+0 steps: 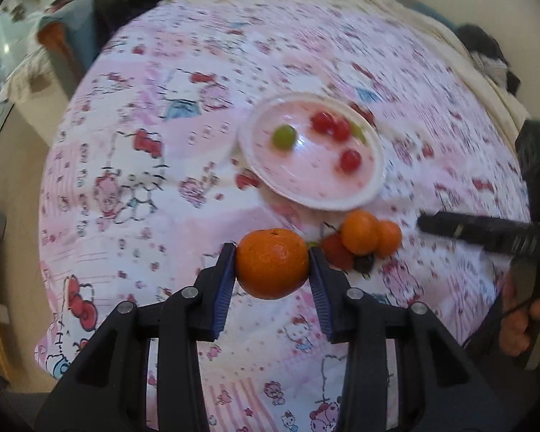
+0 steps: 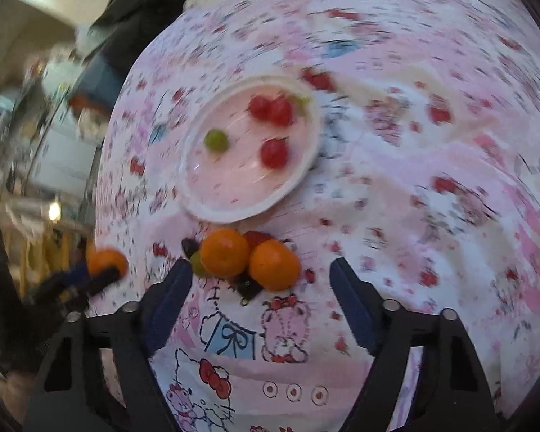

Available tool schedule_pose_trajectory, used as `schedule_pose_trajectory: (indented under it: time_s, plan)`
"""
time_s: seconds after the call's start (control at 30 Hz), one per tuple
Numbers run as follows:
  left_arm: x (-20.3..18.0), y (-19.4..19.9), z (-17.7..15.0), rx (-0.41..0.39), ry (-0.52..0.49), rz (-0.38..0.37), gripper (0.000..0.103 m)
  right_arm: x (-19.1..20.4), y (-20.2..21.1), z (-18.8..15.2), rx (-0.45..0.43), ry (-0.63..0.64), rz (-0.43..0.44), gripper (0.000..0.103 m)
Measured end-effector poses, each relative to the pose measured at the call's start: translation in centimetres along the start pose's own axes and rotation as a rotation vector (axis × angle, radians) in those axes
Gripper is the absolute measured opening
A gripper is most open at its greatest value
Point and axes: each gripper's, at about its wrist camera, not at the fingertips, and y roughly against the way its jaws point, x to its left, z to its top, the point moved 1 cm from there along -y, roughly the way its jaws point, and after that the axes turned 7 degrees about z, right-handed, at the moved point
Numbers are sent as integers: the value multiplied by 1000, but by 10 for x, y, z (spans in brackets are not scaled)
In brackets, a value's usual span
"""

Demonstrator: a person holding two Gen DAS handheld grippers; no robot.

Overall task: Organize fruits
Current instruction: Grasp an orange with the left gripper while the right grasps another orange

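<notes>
Fruits are partly sorted: the plate (image 1: 372, 187) ahead of the left gripper (image 1: 273, 270) already holds grapes, and that gripper clamps a tangerine (image 1: 271, 268). Two tangerines (image 2: 250, 257) and small fruit remain just ahead of the right gripper (image 2: 261, 271), whose jaws stand wide and empty.

Orange mandarin (image 1: 272, 262) clamped off the cloth, two mandarins (image 2: 248, 259) beside white plate (image 2: 201, 194) of red and green grapes (image 2: 271, 111)

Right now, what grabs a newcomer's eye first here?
The orange pinched in the left gripper, held over the pink cartoon-print bedspread. Behind it, a white plate holds red and green grapes. Just in front of the plate lie two more oranges, between the right gripper's open jaws.
</notes>
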Motion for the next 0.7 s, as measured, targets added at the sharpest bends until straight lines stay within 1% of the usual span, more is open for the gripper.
schedule_pose_trajectory:
  time_s: [0.07,0.13,0.2,0.4,0.53,0.6,0.63,0.67,0.7]
  plan:
    - [6,1,2,-8,14,22,35,18,-15,1,32,105,-47,78]
    - [11,0,3,-17,14,65,35,33,-31,1,70,219,-109,78]
    - [17,-3,5,-11,25,85,35,40,-43,1,97,282,-144,77]
    - [38,-13,12,19,115,105,35,44,-66,2,144,343,-139,77]
    - [42,-23,15,43,136,110,35,54,-81,1,153,417,-168,77]
    - [40,-26,16,47,131,112,35,60,-88,-1,156,466,-180,68]
    - [38,-27,16,48,127,114,35,61,-90,-1,157,479,-192,59]
    - [37,-29,16,49,123,115,36,62,-93,-1,162,487,-196,53]
    - [36,-30,16,53,121,116,36,62,-95,-2,166,488,-195,52]
